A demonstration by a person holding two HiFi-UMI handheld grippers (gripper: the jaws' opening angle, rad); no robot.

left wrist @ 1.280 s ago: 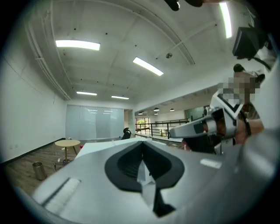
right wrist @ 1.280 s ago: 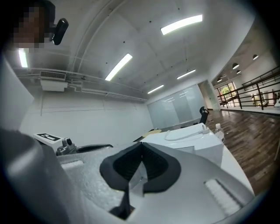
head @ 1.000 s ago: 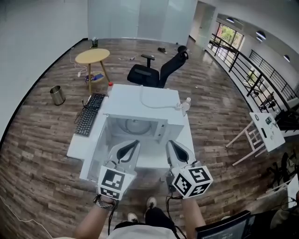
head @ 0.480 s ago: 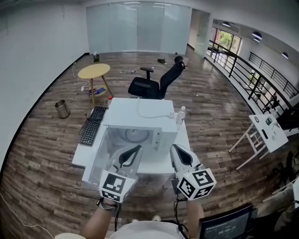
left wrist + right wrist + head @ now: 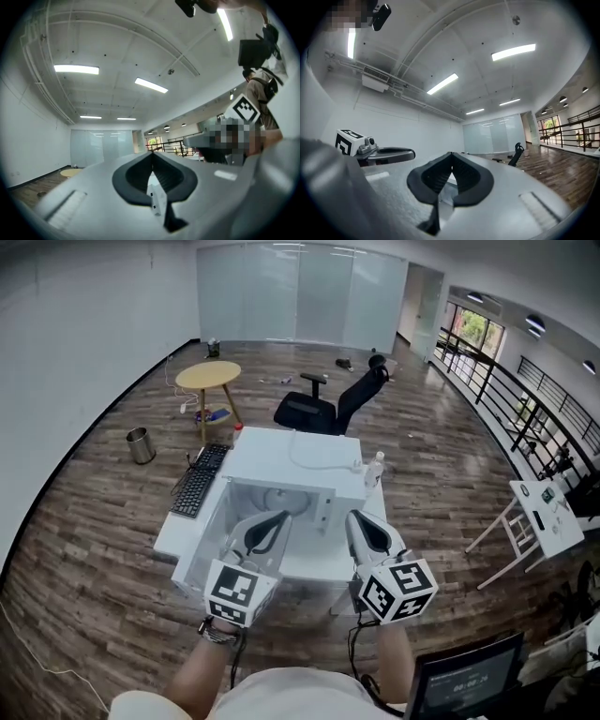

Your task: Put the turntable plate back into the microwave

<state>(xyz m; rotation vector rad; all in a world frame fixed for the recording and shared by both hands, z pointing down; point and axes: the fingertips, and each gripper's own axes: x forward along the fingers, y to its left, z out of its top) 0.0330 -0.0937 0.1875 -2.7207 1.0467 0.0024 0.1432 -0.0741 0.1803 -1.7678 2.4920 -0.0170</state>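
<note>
A white microwave (image 5: 302,457) stands on a white table (image 5: 314,561), its door (image 5: 200,542) swung open to the left. In the cavity a pale round shape, probably the turntable plate (image 5: 273,496), shows partly behind my left gripper. The left gripper (image 5: 283,515) is shut and empty, held level in front of the open cavity. Beside it to the right, my right gripper (image 5: 351,515) is also shut and empty. The left gripper view has the left gripper (image 5: 152,153) against ceiling and far wall. Only the room lies past the right gripper (image 5: 451,153) in its own view.
A black keyboard (image 5: 199,481) lies on the table's left side and a small bottle (image 5: 377,465) stands at the microwave's right. Behind are an office chair (image 5: 333,404), a round wooden table (image 5: 208,376) and a metal bin (image 5: 141,444). A screen (image 5: 464,685) sits at bottom right.
Both grippers have risen a little, still side by side and shut. The head view has shifted, so the microwave and table sit slightly further right in the picture.
</note>
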